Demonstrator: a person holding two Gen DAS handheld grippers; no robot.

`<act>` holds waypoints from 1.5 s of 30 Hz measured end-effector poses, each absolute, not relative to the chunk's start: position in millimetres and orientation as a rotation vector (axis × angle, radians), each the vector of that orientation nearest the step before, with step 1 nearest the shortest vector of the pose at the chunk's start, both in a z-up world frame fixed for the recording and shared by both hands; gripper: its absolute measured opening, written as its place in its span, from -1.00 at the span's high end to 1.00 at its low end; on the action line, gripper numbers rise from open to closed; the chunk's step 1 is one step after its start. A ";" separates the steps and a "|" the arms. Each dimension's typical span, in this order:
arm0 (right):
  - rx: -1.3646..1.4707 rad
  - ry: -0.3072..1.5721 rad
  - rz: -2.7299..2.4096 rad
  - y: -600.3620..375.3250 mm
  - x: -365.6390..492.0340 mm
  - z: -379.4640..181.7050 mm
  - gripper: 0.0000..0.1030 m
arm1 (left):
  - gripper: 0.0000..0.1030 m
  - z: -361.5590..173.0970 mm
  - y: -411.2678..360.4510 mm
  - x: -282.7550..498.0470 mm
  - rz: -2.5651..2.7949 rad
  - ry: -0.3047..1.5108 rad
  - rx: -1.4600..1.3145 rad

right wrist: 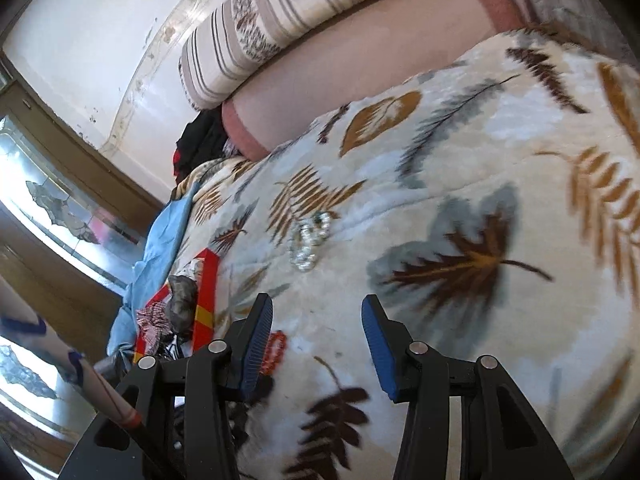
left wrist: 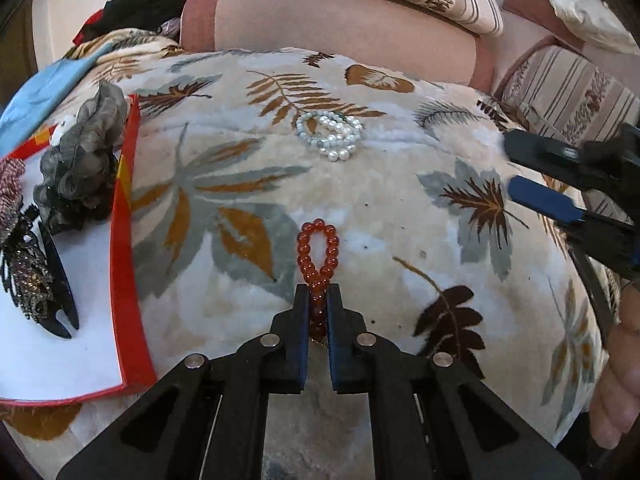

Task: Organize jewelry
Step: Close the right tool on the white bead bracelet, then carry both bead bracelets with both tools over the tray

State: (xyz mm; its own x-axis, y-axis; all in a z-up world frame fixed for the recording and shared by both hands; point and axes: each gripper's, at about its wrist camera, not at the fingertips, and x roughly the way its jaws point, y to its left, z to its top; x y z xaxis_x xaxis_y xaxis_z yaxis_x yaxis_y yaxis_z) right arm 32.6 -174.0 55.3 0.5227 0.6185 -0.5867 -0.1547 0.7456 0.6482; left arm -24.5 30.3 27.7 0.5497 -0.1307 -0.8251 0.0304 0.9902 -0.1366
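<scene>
Left tongs (left wrist: 318, 300) clamped on near end of amber-red round-bead bracelet (left wrist: 318, 254) lying on leaf-print plush blanket (left wrist: 400, 220) right of red-rimmed white tray (left wrist: 80, 368); right tongs (right wrist: 316, 344) half-open, empty; beads likely light, slick, floppy, so pinching across the strand looks right.

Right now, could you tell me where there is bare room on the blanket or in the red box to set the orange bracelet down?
Bare blanket lies between the pearl bracelets and the orange bracelet, and right of them toward the right hand-held gripper. In the red box, its white near corner is free; its far end is crowded with scrunchies and a hair claw.
</scene>
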 end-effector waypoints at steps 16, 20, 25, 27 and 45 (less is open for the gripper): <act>0.612 1.043 0.416 -98.3 135.5 10.1 0.87 | 0.85 25.2 37.0 -17.3 -0.091 0.963 -0.083; 0.640 1.012 0.419 -114.3 121.3 20.7 0.87 | 0.85 25.0 37.4 -14.7 -0.090 0.962 -0.084; 0.611 0.969 0.419 -150.0 76.8 46.8 0.87 | 0.85 24.7 38.1 -15.0 -0.086 0.959 -0.084; 0.591 0.949 0.408 -164.7 52.5 54.6 0.87 | 0.85 24.3 37.5 -15.3 -0.082 0.954 -0.079; 0.393 0.797 0.448 -158.6 6.6 67.8 0.87 | 0.85 54.1 12.6 -28.2 -0.037 0.734 0.148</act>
State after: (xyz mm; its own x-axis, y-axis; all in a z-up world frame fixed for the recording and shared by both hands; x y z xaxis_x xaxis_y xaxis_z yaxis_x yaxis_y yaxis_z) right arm 6.6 -158.6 67.8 0.6150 0.5220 -0.5910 -0.2338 0.8365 0.4956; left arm -28.2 12.6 54.1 0.7424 0.0179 -0.6697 0.0859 0.9888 0.1217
